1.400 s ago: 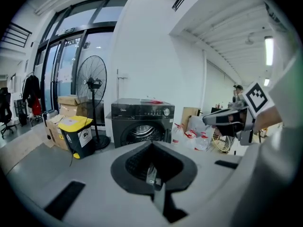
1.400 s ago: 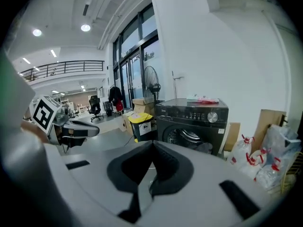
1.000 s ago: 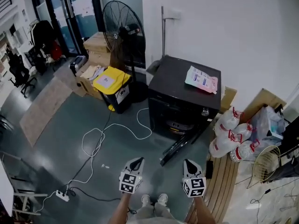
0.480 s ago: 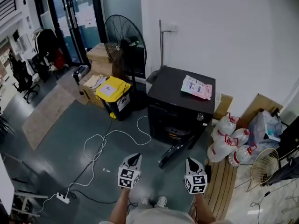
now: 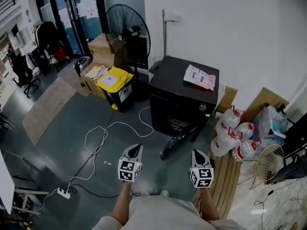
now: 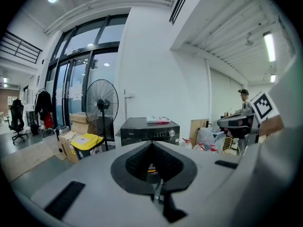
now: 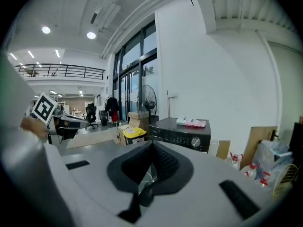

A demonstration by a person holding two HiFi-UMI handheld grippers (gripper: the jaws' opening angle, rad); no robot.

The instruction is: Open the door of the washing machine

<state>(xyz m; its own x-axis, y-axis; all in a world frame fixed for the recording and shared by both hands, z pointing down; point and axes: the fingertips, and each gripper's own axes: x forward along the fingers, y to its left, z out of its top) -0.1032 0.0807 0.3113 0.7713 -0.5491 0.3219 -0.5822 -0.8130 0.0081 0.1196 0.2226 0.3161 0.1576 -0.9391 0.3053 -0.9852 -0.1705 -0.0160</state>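
Boxy black washing machine [image 5: 173, 83] by the far wall, its door [image 5: 178, 142] hanging open to the floor [image 5: 57, 128].
The left claw [image 5: 136, 149] and right claw [image 5: 197, 153], smooth grey with ribbed black pads, are each pressed together on nothing, near the person. A crinkled pink packet [image 5: 200, 78] lies on the machine's flat top. Both claws are higher than a second ago.

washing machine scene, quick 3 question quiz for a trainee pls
1. True or false: the washing machine has its door closed.
2. What lies on top of the machine? A) a pink and white packet B) a water bottle C) a fan
3. Fill in: the left gripper and right gripper both have their jaws ____.
Key: 1 false, the door hangs open at the front. 2 A. 3 shut, nothing held.
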